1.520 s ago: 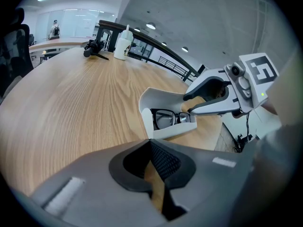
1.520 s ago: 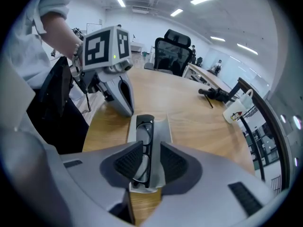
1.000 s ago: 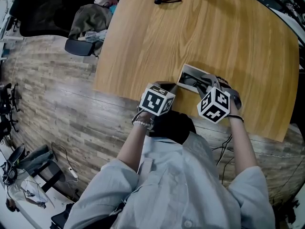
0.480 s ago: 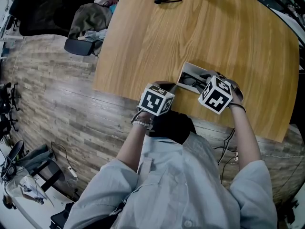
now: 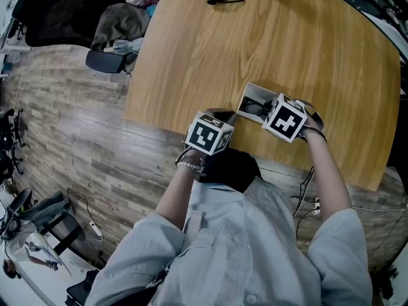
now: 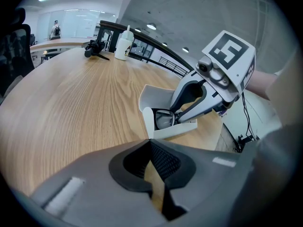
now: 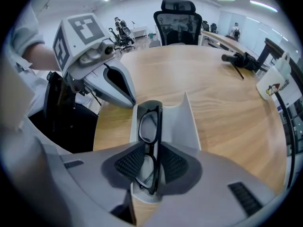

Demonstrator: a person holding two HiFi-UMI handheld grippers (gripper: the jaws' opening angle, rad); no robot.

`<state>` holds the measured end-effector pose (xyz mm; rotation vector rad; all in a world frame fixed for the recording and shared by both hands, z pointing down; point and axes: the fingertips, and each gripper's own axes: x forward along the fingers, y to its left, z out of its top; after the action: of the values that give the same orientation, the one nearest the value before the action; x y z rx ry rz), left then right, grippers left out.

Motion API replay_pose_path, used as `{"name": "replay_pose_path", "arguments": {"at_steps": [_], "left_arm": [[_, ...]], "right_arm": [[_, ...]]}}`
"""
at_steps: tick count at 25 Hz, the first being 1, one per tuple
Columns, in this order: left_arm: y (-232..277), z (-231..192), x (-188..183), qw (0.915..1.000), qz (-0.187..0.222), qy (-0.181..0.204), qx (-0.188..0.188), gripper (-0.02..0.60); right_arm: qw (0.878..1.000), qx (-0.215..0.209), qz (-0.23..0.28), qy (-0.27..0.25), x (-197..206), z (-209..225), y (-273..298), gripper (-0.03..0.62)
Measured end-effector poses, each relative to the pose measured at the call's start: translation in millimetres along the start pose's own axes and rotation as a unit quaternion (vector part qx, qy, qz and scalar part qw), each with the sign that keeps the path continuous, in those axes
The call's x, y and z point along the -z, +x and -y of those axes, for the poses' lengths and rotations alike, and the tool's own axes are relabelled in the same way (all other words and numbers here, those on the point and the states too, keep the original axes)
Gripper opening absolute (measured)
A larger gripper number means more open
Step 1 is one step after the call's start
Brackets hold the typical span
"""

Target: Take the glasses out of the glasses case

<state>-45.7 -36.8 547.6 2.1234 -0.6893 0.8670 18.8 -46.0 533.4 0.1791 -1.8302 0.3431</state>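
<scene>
A white glasses case (image 5: 255, 95) lies open near the table's front edge, with black-framed glasses (image 7: 149, 125) folded inside it. My right gripper (image 7: 150, 163) points steeply down into the case (image 7: 183, 122). Its jaws have just been closing, and its pads now touch the glasses on both sides. From the left gripper view, the right gripper (image 6: 178, 117) reaches in over the glasses (image 6: 164, 120). My left gripper (image 6: 151, 143) is shut with nothing between its tips. It rests at the near corner of the case (image 6: 156, 94), by the table edge. The left gripper (image 5: 223, 116) sits just left of the case.
At the wooden table's (image 5: 287, 50) far end stand a white bottle (image 6: 124, 44) and a black object with a strap (image 6: 94, 47). A chair draped with clothes (image 5: 121, 27) stands off the table's left side. An office chair (image 7: 177, 18) stands beyond the table.
The right gripper has tipped more steeply and shifted up the picture, over the case. The left gripper and the case have stayed put.
</scene>
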Motion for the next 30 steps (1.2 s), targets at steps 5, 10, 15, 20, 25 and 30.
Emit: {"name": "replay_pose_path", "arguments": {"at_steps": [5,10,15,20,25,30], "left_arm": [[1,0,0,1.0000,0.001,0.001,-0.001,0.005],[1,-1,0,1.0000,0.002,0.001,-0.001,0.005],[0,0,1,1.0000,0.002,0.003,-0.001,0.005],[1,-1,0,1.0000,0.004,0.001,0.001,0.005],[2,-1,0,1.0000,0.004,0.001,0.002,0.005],[2,-2,0,1.0000,0.002,0.003,0.001,0.005]], "right_arm": [[1.000,-0.021,0.004,0.016,-1,1,3,0.077],[1.000,-0.013,0.009,0.025,-1,2,3,0.077],[1.000,0.020,0.016,0.005,-1,-3,0,0.054],[0.998,0.047,0.034,-0.001,-3,-4,-4,0.048],[0.997,0.057,0.043,-0.004,-4,-8,-8,0.038],[0.997,0.062,0.048,-0.004,-6,-8,-13,0.030]]}}
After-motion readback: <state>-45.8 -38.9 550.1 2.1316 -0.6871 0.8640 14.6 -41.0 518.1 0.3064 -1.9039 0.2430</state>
